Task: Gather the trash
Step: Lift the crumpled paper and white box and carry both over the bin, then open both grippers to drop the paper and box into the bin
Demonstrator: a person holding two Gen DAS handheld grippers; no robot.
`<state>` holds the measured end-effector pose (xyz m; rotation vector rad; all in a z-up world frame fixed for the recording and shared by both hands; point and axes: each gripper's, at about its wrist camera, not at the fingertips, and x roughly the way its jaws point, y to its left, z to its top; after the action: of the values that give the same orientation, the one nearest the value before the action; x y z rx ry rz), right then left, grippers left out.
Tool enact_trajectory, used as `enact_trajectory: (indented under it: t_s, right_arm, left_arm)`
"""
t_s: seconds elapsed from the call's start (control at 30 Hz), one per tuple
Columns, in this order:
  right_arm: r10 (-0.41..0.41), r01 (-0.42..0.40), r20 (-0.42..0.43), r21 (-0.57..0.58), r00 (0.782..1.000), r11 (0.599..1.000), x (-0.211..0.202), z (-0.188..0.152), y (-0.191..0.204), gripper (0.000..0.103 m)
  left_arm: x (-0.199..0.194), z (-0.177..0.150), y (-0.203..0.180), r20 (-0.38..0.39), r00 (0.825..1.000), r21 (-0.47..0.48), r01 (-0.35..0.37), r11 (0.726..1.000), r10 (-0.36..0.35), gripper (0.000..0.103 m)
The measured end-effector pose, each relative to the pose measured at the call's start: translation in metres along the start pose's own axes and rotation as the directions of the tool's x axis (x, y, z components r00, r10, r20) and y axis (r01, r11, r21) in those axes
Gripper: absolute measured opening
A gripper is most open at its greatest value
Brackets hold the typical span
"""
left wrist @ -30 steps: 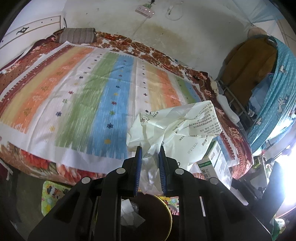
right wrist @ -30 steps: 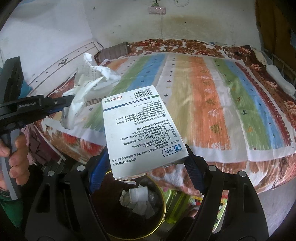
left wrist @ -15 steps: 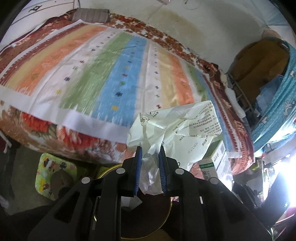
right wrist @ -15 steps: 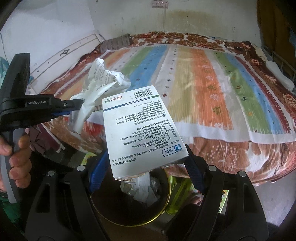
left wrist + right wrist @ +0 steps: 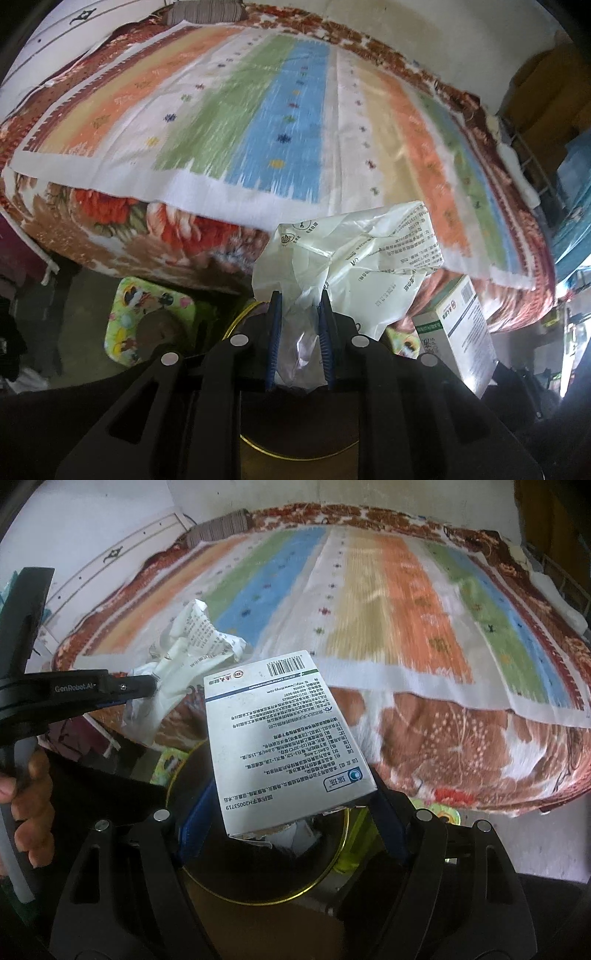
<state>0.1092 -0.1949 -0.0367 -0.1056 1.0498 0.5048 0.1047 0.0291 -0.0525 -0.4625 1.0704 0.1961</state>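
Your left claw [image 5: 297, 301] is pinched narrow on a crumpled printed bag [image 5: 354, 258], which sticks up from the blue pads in front of the striped bed [image 5: 258, 110]. Your right claw [image 5: 291, 805] stands wide, its pads clamped on the sides of a white box [image 5: 280, 738] with a barcode at its far end, tilted over a dark bin [image 5: 258, 867] with a gold rim that has paper scraps inside. In the right view the left claw and bag hang just left of the box, a hand [image 5: 27, 794] on the handle.
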Motion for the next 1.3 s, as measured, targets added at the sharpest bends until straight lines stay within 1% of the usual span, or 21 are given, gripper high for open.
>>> enact_trajectory:
  t_s: [0.13, 0.23, 0.3, 0.5, 0.73, 0.77, 0.83, 0.9, 0.97, 1.0, 1.03, 1.1, 1.13, 1.2, 1.3]
  right_arm:
    - [-0.012, 0.011, -0.049, -0.013, 0.999, 1.0, 0.013, -0.008, 0.006, 0.072]
    - [-0.013, 0.012, -0.091, -0.013, 0.996, 1.0, 0.024, -0.013, 0.008, 0.072]
    - [-0.013, 0.012, -0.121, -0.013, 0.993, 1.0, 0.032, -0.017, 0.01, 0.072]
    - [0.006, -0.004, -0.19, 0.009, 0.982, 1.0, 0.05, -0.022, 0.01, 0.072]
    - [-0.018, 0.014, -0.23, -0.02, 0.973, 1.0, 0.063, -0.026, 0.016, 0.072]
    - [-0.018, 0.014, -0.238, -0.016, 0.971, 1.0, 0.066, -0.027, 0.016, 0.072]
    - [-0.021, 0.019, -0.25, -0.012, 0.968, 1.0, 0.07, -0.027, 0.015, 0.072]
    - [-0.019, 0.017, -0.264, -0.008, 0.964, 1.0, 0.075, -0.028, 0.016, 0.072]
    - [-0.023, 0.02, -0.267, -0.012, 0.963, 1.0, 0.077, -0.028, 0.017, 0.072]
    - [-0.023, 0.021, -0.269, -0.011, 0.963, 1.0, 0.078, -0.028, 0.017, 0.073]
    - [-0.025, 0.023, -0.273, -0.009, 0.962, 1.0, 0.079, -0.028, 0.017, 0.073]
    - [-0.021, 0.022, -0.295, 0.0, 0.955, 1.0, 0.085, -0.029, 0.016, 0.074]
    - [-0.015, 0.016, -0.304, 0.002, 0.953, 1.0, 0.087, -0.03, 0.016, 0.074]
    - [0.026, -0.015, -0.321, 0.035, 0.947, 0.999, 0.094, -0.027, 0.013, 0.077]
    - [0.018, -0.005, -0.338, 0.041, 0.941, 0.999, 0.102, -0.025, 0.011, 0.079]
  left_arm:
    - [0.016, -0.014, -0.005, -0.047, 0.997, 0.031, -0.06, 0.998, 0.062, 0.018]
    - [0.029, -0.026, -0.005, -0.083, 0.989, 0.044, -0.115, 0.992, 0.118, 0.018]
    - [0.036, -0.031, -0.005, -0.102, 0.985, 0.047, -0.137, 0.989, 0.141, 0.018]
    - [0.046, -0.035, -0.001, -0.145, 0.977, 0.035, -0.152, 0.988, 0.156, 0.019]
    - [0.057, -0.037, 0.0, -0.182, 0.968, 0.034, -0.169, 0.985, 0.173, 0.021]
    - [0.059, -0.038, 0.001, -0.191, 0.967, 0.027, -0.167, 0.986, 0.17, 0.021]
    - [0.065, -0.039, 0.005, -0.23, 0.963, -0.007, -0.146, 0.989, 0.14, 0.022]
    - [0.067, -0.04, 0.007, -0.238, 0.96, -0.014, -0.152, 0.988, 0.145, 0.022]
    - [0.068, -0.039, 0.007, -0.236, 0.961, -0.016, -0.15, 0.989, 0.142, 0.024]
    - [0.07, -0.039, 0.008, -0.242, 0.961, -0.026, -0.147, 0.989, 0.136, 0.028]
    - [0.071, -0.038, 0.009, -0.245, 0.96, -0.033, -0.144, 0.989, 0.132, 0.035]
    - [0.073, -0.036, 0.012, -0.247, 0.963, -0.062, -0.127, 0.99, 0.108, 0.04]
    - [0.073, -0.034, 0.014, -0.242, 0.965, -0.075, -0.121, 0.99, 0.099, 0.046]
    - [0.07, -0.031, 0.015, -0.223, 0.97, -0.085, -0.117, 0.989, 0.095, 0.048]
    - [0.068, -0.03, 0.014, -0.215, 0.973, -0.086, -0.107, 0.99, 0.087, 0.05]
